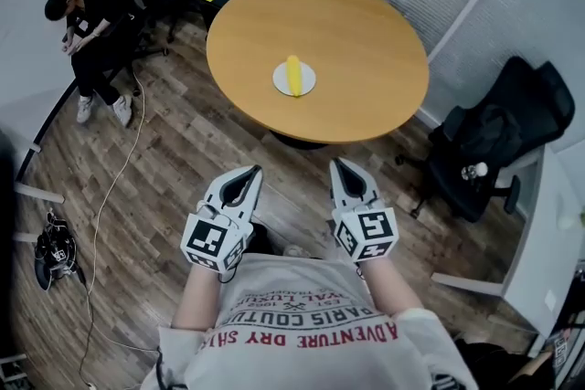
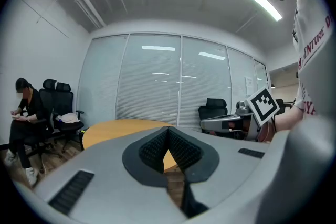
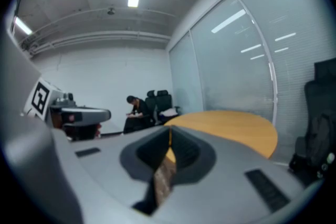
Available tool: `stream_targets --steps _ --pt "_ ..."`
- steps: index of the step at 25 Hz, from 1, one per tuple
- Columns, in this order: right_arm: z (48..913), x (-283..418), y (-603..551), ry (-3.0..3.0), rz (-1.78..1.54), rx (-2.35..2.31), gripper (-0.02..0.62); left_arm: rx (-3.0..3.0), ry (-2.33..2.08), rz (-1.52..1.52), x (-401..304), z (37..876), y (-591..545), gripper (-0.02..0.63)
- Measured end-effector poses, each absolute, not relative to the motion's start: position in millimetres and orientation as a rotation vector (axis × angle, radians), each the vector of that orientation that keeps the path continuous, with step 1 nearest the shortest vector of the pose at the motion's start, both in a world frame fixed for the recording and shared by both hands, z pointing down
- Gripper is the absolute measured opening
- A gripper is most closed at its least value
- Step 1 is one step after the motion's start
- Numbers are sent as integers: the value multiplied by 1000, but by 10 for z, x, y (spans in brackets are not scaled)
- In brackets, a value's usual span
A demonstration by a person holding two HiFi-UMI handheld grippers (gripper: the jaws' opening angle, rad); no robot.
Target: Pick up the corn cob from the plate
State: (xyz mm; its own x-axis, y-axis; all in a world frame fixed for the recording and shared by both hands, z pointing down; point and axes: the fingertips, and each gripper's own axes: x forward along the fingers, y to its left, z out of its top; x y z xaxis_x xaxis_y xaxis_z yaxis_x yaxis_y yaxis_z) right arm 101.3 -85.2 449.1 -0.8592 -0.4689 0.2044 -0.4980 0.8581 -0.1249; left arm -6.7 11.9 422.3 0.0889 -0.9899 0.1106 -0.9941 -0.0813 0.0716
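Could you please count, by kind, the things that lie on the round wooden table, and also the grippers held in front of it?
Yellow corn cob: 1
White round plate: 1
Grey grippers: 2, the left gripper and the right gripper
Total: 4

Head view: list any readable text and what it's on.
"ADVENTURE DRY SH", then cut off: red print on the person's shirt, upside down in the head view.
"PARIS COUTU", then cut off: grey print on the same shirt.
The other, smaller lines on the shirt: too blurred to read for certain.
Left gripper and right gripper: black-and-white square markers only, no words.
Nothing else readable.
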Motion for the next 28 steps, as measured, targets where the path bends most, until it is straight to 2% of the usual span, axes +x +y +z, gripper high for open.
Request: stream_targets --steps 5,20,28 --pt "4567 685 -1196 -2840 273 815 29 2267 -1991 92 -449 4332 -290 32" --pt "4694 -857 -2328 -2685 362 1136 29 2471 -1679 133 -2249 4352 -1779 32" --pt "4862 -1196 -2756 -2597 437 1213 29 2488 -1586 160 -2702 4473 -2297 32"
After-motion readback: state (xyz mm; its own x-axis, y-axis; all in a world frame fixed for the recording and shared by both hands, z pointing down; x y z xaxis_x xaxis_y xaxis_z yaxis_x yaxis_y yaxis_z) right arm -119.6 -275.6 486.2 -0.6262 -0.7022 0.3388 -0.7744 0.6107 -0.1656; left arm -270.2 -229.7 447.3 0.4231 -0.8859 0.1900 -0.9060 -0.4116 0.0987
